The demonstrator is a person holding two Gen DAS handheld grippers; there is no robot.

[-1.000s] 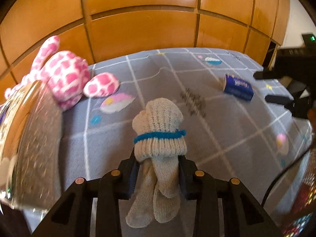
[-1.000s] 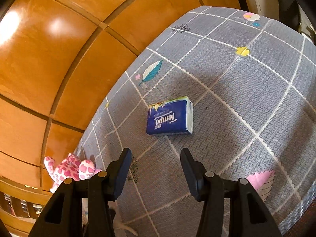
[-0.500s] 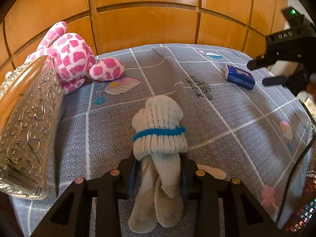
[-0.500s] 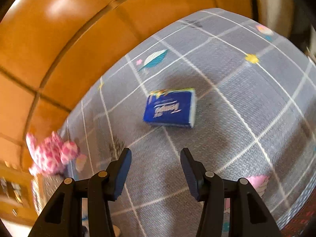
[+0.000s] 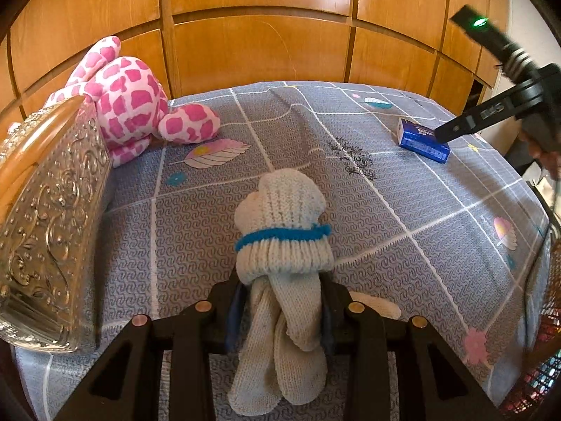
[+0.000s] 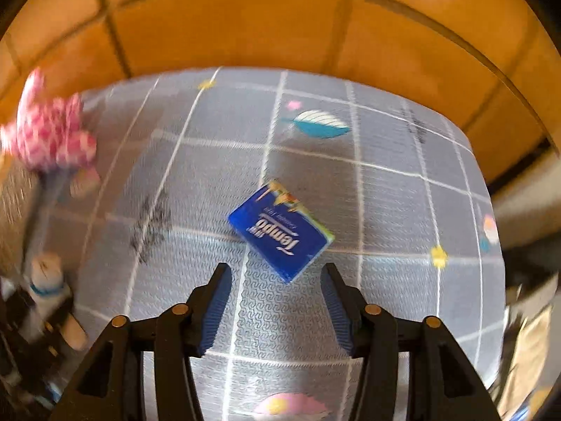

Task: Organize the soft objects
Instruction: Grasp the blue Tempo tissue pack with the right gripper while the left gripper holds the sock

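Far left: embossed silver metal box with a wooden rim [image 5: 52, 217] sitting on the grey patterned bedspread [image 5: 403, 217], probably the drop-off spot for the soft stuff, though that's a guess. Just behind it, pink-and-white spotted plush toy [image 5: 129, 105] slumped against the wooden panel wall [image 5: 259, 45], not yet sorted.

Middle: left gripper [image 5: 280, 301] clamped around a rolled pair of cream knitted socks with a blue stripe [image 5: 282, 235], pinched below the cuff so the bundle stands up and the loose toes dangle. Chunky ribbed knit, a bit grubby at the ends.

Right: blue Tempo tissue pack [image 6: 280, 233] lying flat on the bedspread, just ahead of the right gripper [image 6: 277, 301], jaws spread wide and holding nothing, seemingly lined up for a grab.
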